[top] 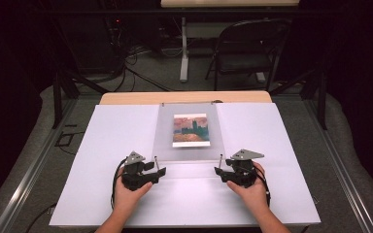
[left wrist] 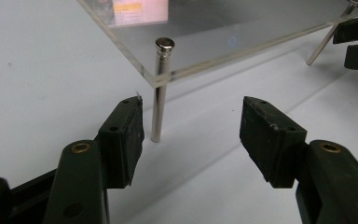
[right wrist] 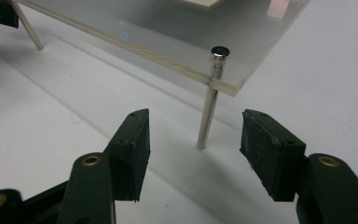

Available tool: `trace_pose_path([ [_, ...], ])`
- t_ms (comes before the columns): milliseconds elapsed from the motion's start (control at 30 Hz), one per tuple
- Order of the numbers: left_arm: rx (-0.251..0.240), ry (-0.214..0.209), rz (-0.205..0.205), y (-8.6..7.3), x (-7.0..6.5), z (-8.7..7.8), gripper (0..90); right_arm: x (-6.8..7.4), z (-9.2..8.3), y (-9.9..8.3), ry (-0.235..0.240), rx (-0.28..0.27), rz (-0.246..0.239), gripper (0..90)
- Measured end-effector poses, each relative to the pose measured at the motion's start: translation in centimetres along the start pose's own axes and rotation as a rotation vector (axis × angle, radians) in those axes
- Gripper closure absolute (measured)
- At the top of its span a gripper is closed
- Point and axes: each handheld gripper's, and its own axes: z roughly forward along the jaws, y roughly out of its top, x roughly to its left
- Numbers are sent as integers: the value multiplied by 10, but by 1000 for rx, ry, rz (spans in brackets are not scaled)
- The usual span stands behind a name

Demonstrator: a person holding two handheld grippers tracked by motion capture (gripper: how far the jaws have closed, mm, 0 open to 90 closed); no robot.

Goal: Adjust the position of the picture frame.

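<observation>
Your left gripper point(left wrist: 191, 135) and right gripper point(right wrist: 193, 144) both stand spread, each just before a metal pin point(left wrist: 161, 93) of the clear plate point(left wrist: 242, 32), pinching nothing.

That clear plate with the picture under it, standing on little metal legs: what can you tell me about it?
The clear plate looks like thick transparent acrylic, rectangular with polished edges. It stands on thin shiny metal pins: one near corner rests on the left pin, the other on the right pin, each passing through the plate with a flat round head on top. The pins stand on the white table sheet. A colourful picture card shows through it. The left gripper and right gripper sit open at the corners, gripping nothing.
</observation>
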Motion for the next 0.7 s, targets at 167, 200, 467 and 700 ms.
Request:
trace_pose_path([
  [167,-5,11,16,0,-5,-8,398,4,-15,1,-19,5,-33,440],
  [200,-5,14,17,0,-5,-9,398,4,-17,2,-22,0,-41,442],
  [467,16,28,15,-3,-7,-20,399,6,-36,-8,-36,20,-54,422],
  [700,-6,57,9,-3,-3,-36,405,1,-45,-11,-34,20,-25,463],
])
